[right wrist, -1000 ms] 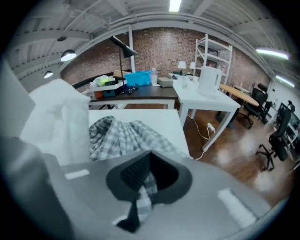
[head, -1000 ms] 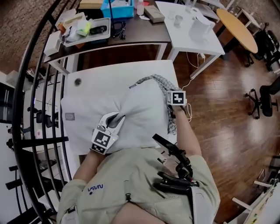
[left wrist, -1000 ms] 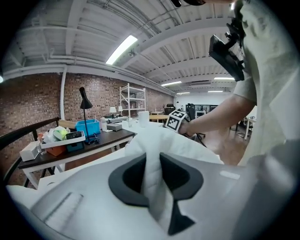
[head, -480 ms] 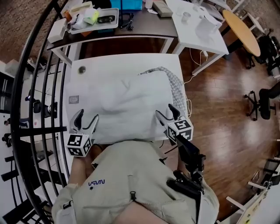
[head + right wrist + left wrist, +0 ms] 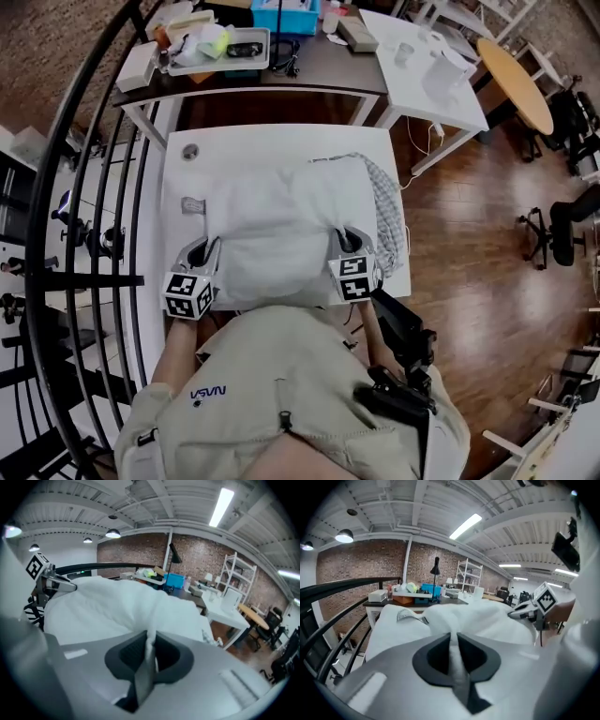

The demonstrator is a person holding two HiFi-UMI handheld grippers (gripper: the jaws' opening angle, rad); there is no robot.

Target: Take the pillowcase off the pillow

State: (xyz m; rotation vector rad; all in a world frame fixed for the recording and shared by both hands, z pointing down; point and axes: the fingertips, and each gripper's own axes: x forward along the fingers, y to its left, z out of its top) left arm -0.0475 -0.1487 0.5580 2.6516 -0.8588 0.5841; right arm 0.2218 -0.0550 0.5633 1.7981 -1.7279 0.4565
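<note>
Left gripper [image 5: 201, 251] and right gripper [image 5: 349, 240] are both closing down narrow on folds of the white pillowcase [image 5: 451, 620], one at each near corner of the pillow [image 5: 281, 211]. Each gripper view shows a ridge of cloth pinched between the pads. Half a second ago they stood wide open just off those same corners, so I have gone from lining up to gripping. I judge that this gives me two holds on the near edge to start drawing the cover off, though I cannot tell where its opening lies. The case looks to be fully on the pillow.

The pillow lies on a white table [image 5: 272, 141], with a checked cloth [image 5: 386, 202] against the pillow's right side. Beyond the pillow stands a dark desk [image 5: 309, 80] cluttered with trays. Left of the pillow runs a black railing [image 5: 89, 187], and right of it is wooden floor [image 5: 478, 244].
</note>
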